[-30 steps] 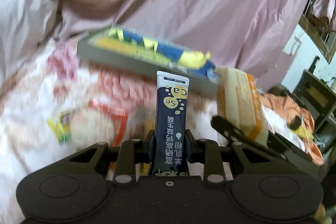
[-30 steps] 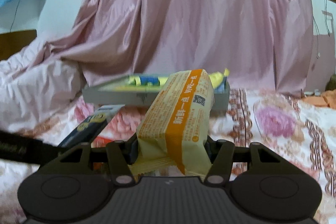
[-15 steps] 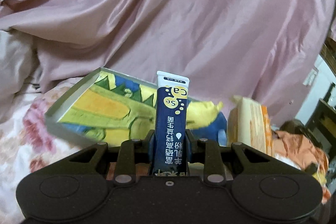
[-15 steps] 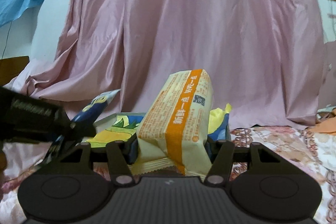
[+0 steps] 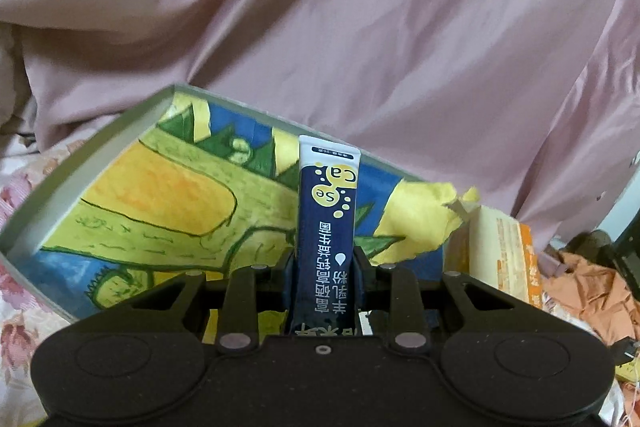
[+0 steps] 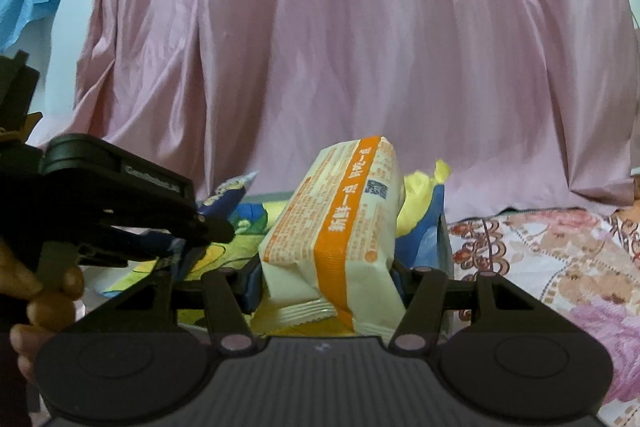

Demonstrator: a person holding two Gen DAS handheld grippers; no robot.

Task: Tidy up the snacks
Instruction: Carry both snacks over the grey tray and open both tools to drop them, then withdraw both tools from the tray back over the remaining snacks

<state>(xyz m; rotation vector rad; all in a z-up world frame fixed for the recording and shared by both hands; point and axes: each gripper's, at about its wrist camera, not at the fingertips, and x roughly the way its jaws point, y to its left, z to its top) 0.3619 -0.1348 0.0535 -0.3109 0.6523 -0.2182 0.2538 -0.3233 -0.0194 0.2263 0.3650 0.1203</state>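
Left wrist view looks past pink draped fabric (image 5: pixel 360 27) down to a shallow grey box (image 5: pixel 84 167) lined with a yellow, green and blue picture, lying on a floral bedspread (image 5: pixel 16 327). Over that box the left gripper (image 5: pixel 323 259) is clamped narrow on an upright dark blue sachet (image 5: pixel 326 227). Just beside it, the right gripper (image 6: pixel 326 273) stands at a middling width, pinching a cream and orange snack packet (image 6: pixel 340 223) above the box's right end, with a hand (image 6: pixel 40 291) showing at the left edge.
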